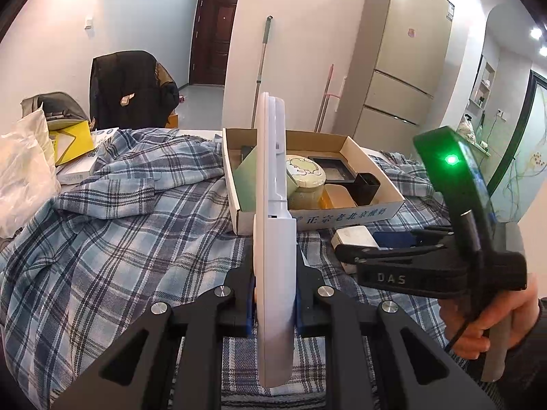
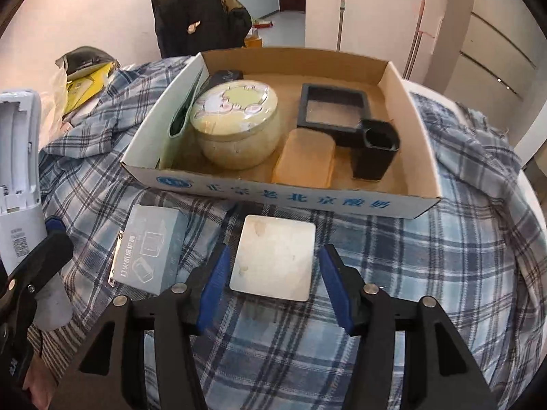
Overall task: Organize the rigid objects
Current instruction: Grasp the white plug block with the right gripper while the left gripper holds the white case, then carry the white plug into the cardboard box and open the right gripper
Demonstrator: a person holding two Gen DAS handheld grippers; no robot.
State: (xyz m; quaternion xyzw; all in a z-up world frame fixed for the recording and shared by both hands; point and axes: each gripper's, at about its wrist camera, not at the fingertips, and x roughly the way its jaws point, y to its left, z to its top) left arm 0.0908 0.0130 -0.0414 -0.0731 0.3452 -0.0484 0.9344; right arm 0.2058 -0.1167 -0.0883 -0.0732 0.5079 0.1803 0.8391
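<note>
White plastic remote control point(image 1: 273, 239), standing on edge, is clamped between the pads of the left gripper point(image 1: 274, 302). Right gripper point(image 2: 273, 283) hovers with jaws apart either side of a white square tile point(image 2: 275, 256), not touching it; tile lies on plaid cloth point(image 2: 427, 273) just before the cardboard box point(image 2: 290, 198).

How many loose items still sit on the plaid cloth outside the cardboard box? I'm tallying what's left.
2: a white square tile between the right gripper's open jaws, and a grey box just left of it. Others may be hidden.
</note>
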